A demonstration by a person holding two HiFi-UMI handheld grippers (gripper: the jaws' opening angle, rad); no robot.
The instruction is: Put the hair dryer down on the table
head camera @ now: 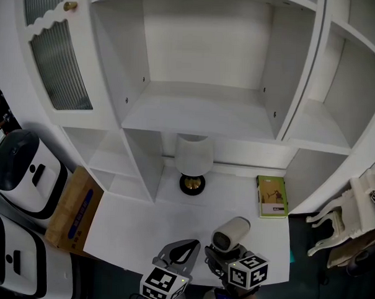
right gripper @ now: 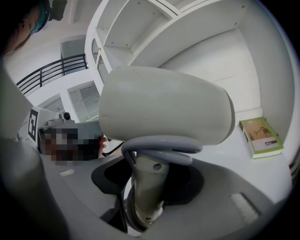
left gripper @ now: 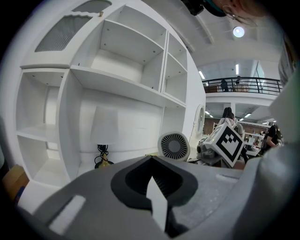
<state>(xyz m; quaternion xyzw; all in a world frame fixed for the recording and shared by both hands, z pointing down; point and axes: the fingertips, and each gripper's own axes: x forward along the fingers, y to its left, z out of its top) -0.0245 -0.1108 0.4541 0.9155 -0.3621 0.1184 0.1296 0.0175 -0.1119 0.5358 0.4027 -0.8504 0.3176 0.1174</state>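
Table under down-tilted right claw with dryer

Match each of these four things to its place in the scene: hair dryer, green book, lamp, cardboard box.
Things:
1. hair dryer
2. green book
3. lamp
4. cardboard box

Places:
A. beside the table's left edge
B. held in the right gripper
C. flat on the table, right side
D. standing under the shelf, centre back

Pairs: 1-B, 2-C, 3-D, 4-A
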